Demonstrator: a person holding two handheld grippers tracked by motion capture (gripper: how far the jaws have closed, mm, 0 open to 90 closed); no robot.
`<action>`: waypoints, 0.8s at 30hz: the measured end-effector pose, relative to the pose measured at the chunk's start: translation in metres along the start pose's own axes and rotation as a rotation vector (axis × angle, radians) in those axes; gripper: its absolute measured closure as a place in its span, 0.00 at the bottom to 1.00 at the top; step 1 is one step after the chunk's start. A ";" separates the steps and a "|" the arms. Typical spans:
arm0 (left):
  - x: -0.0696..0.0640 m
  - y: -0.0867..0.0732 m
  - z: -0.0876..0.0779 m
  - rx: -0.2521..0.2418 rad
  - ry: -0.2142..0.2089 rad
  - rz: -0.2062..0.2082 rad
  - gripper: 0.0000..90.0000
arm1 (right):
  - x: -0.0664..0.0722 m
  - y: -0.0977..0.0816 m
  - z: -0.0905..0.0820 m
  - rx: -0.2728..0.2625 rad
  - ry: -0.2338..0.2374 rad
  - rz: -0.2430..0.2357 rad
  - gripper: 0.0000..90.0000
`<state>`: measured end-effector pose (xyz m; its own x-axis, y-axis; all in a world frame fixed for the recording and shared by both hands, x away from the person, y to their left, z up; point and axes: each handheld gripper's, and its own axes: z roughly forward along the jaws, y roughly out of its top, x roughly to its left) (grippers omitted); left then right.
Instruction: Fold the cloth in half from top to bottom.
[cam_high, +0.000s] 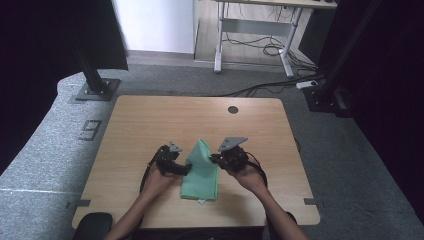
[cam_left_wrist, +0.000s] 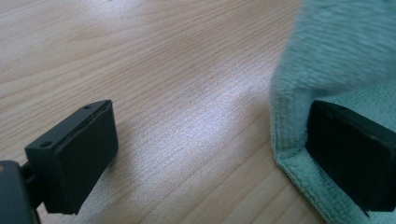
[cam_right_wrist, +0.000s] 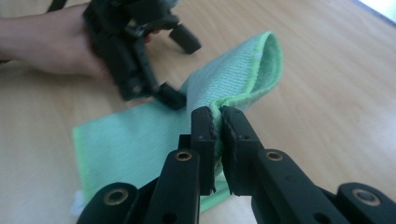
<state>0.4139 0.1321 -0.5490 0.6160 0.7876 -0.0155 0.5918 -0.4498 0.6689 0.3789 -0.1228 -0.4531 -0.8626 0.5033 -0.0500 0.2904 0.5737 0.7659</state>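
A light green cloth (cam_high: 200, 172) lies on the wooden table (cam_high: 150, 120) near the front edge, with its far part lifted and folded over. My right gripper (cam_right_wrist: 218, 119) is shut on the raised edge of the cloth (cam_right_wrist: 140, 144) and holds it above the table. At the cloth's left side, my left gripper (cam_high: 187, 169) stands open. One of its jaws rests over the corner of the cloth (cam_left_wrist: 336, 56), the other over bare wood. From the right gripper view, the left gripper (cam_right_wrist: 180, 70) sits just behind the raised fold.
A dark round grommet (cam_high: 233, 109) sits in the table's far edge. Black frame posts stand at the back left (cam_high: 92, 75) and back right (cam_high: 330, 80). A desk with cables (cam_high: 260, 45) stands beyond on the grey carpet.
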 end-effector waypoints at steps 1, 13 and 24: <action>0.000 0.000 0.000 -0.001 0.001 0.000 0.03 | 0.002 -0.003 -0.001 0.003 0.008 0.004 0.92; 0.000 0.000 0.000 -0.003 -0.003 0.003 0.03 | 0.022 -0.043 0.009 0.034 0.065 0.048 0.92; 0.000 -0.001 -0.001 -0.006 -0.026 0.027 0.04 | 0.034 -0.070 0.026 0.080 0.101 0.085 0.90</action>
<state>0.4128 0.1333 -0.5488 0.6448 0.7642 -0.0169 0.5721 -0.4678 0.6737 0.3397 -0.1288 -0.5250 -0.8698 0.4868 0.0803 0.3924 0.5838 0.7108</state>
